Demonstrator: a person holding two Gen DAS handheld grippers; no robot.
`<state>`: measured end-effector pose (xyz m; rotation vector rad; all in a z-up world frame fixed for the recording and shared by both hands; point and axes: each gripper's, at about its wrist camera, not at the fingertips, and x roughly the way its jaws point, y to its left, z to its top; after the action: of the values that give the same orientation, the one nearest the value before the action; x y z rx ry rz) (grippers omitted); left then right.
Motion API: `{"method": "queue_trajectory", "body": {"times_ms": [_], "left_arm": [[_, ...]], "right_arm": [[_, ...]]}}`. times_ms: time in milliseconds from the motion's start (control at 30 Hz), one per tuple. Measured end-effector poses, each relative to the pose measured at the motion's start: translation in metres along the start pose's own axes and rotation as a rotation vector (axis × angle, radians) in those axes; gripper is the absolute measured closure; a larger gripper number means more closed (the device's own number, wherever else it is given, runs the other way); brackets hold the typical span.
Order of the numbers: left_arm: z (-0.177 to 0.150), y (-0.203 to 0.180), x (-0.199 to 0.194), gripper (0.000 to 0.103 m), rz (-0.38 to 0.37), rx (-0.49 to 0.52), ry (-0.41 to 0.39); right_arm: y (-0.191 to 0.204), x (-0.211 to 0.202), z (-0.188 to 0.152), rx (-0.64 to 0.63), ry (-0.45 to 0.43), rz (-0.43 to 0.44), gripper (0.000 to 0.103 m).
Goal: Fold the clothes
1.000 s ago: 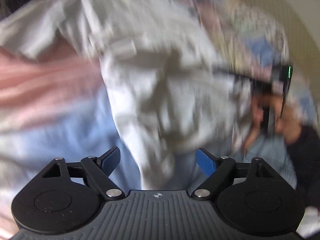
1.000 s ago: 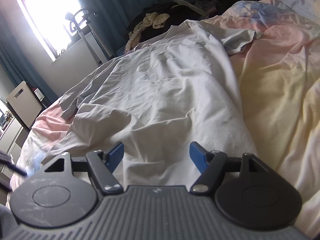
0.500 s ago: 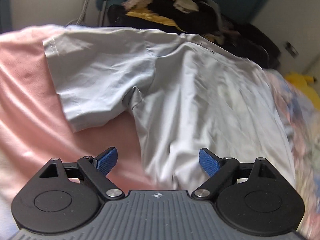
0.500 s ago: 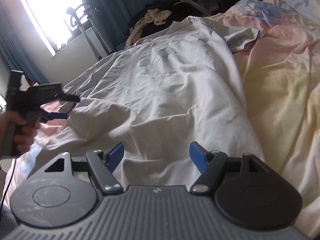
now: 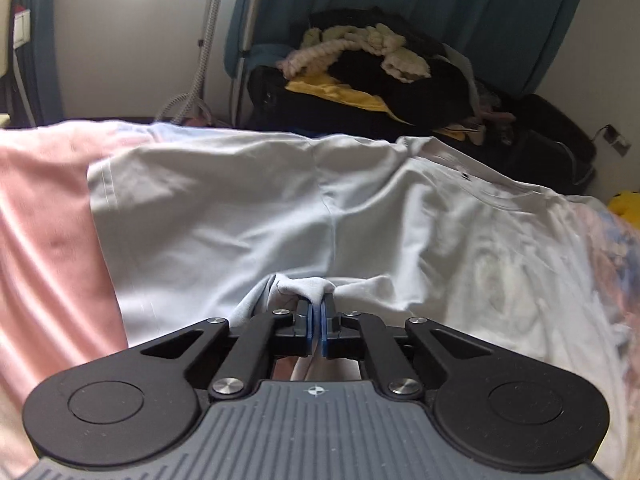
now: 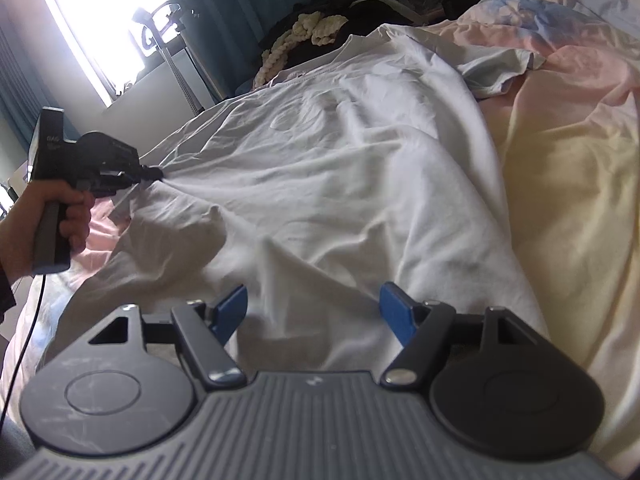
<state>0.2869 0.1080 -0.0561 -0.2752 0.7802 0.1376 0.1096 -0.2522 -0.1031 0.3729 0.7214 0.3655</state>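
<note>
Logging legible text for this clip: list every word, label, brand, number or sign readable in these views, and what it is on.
None can be read for certain.
Pale print on the left gripper, on its black housing, seen from the right wrist view: too small and blurred to read.
Faint round print on the white T-shirt: no legible letters.
Small cross-in-circle mark, not text, on each grey ribbed camera mount.
</note>
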Motion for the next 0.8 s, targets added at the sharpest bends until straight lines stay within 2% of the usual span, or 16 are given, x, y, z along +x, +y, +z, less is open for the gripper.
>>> {"method": "queue_trajectory", "body": {"times_ms": [167,200,233,300,333,567,633,800], "left_arm": [[-0.011,-0.002,0.001,0.092,-0.007,-0.001,0.009],[-0.013,-0.002,-0.003,0.083,-0.025,0.004,0.024],[-0.014,-0.003,-0.007,0.067,-0.039,0.011,0.039],[-0.020,-0.004,-0.026,0.043,-0.066,0.040,0.042],[-0.024,-0.006,-0.038,0.038,-0.082,0.067,0.028],[-0.074,-0.036,-0.119,0.026,-0.154,0.282,0.001],[-0.094,-0.046,-0.140,0.021,-0.183,0.308,-0.012],[-0.140,-0.068,-0.175,0.021,-0.275,0.354,-0.037]], "right_arm": [[0.000,0.002,-0.001,-0.008,0.003,-0.003,0.029],[0.000,0.003,-0.001,-0.009,0.003,-0.004,0.029],[0.000,0.003,-0.001,-0.011,0.003,-0.005,0.029],[0.001,0.002,-0.001,-0.013,0.000,-0.006,0.029],[0.001,0.001,-0.001,-0.010,-0.003,-0.006,0.029],[0.002,-0.011,0.003,0.009,-0.042,-0.011,0.029],[0.001,-0.018,0.003,0.020,-0.067,-0.004,0.029],[-0.003,-0.039,0.009,0.055,-0.141,-0.011,0.029]]}}
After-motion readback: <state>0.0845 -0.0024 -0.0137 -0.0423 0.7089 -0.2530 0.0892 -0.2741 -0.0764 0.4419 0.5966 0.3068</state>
